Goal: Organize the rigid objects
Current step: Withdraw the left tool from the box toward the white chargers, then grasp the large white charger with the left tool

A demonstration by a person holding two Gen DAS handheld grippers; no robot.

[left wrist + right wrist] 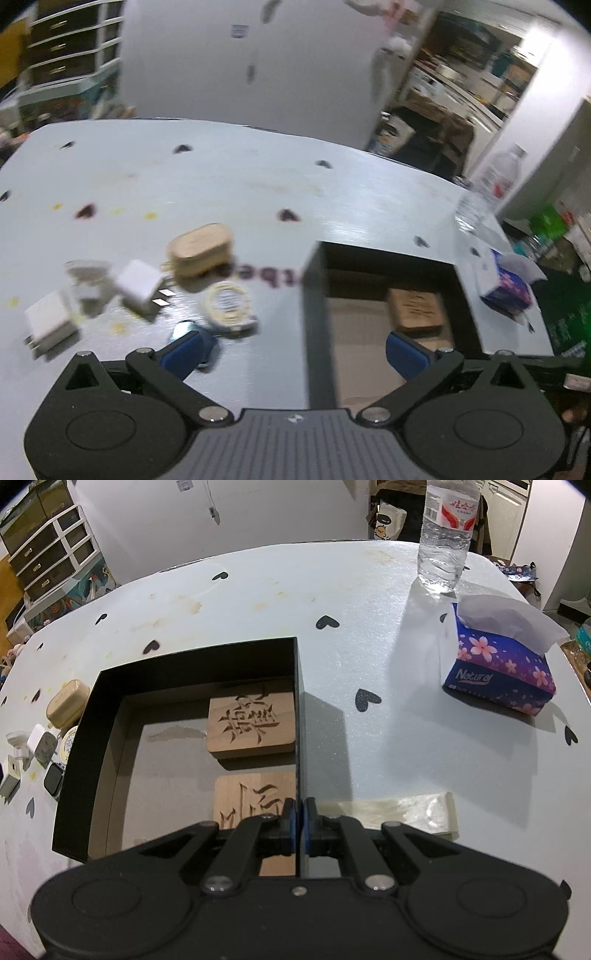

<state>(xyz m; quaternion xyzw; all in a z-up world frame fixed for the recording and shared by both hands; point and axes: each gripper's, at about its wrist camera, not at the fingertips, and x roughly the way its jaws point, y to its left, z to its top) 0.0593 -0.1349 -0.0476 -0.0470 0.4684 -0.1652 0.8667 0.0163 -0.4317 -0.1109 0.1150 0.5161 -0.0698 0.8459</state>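
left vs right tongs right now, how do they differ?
1. Left tongs stand wide open; right tongs are shut.
2. Left tongs hold nothing; right tongs pinch the right-hand wall of the black box.
3. Left tongs face the loose items, such as the round tin; right tongs sit at the box, over the wooden blocks.

Shared: black bodies, blue pads.

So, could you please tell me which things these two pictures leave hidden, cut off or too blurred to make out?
- Left wrist view: chargers and round tin are smeared by motion; the tin's label is unreadable.
- Right wrist view: the nearer wooden tile is partly hidden by the right gripper.
- Right wrist view: the water bottle is cut off by the top edge.
- Right wrist view: the black box wall hides part of the clutter beside it.
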